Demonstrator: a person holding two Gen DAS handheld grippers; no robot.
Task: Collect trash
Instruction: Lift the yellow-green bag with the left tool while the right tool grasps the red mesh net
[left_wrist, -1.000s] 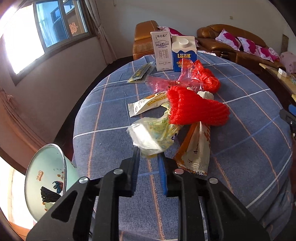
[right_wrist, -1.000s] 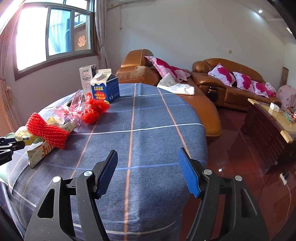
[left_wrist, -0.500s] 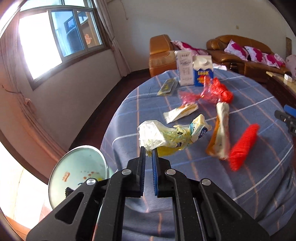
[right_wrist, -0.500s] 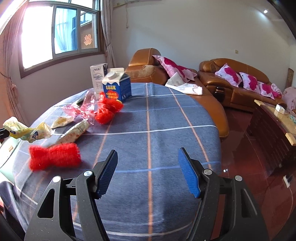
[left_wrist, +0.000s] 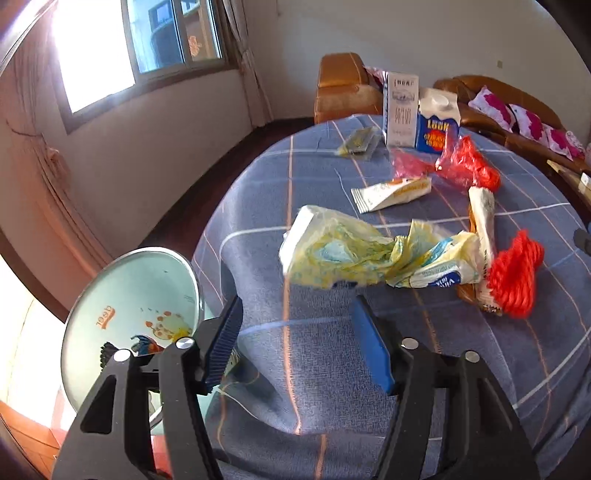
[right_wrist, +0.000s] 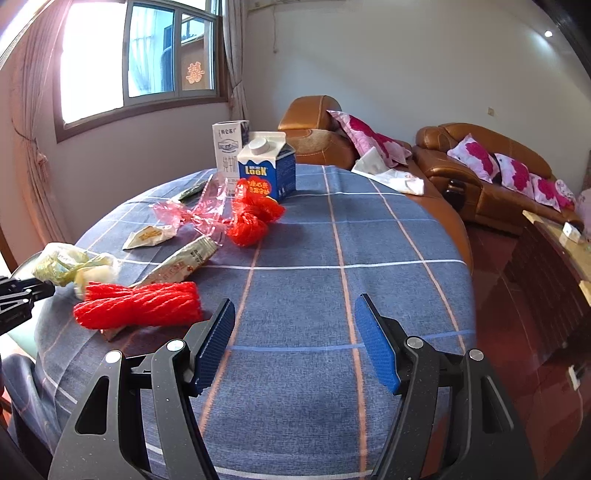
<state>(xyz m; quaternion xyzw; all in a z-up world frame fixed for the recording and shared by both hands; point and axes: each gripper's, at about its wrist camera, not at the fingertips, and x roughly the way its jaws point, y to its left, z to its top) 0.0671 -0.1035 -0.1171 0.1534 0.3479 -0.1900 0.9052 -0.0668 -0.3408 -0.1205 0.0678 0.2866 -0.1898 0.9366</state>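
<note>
Left gripper jaws just opened, crumpled yellow wrapper loose ahead of them.
Farther ahead I read "LOOK" on the blue carton; my right gripper gapes empty.

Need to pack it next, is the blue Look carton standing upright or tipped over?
Upright: the blue Look carton stands on its base on the tablecloth, cap on top.

A round table in blue checked cloth lies ahead of the right claw; red netting, wrappers and cartons lie left of it.
</note>
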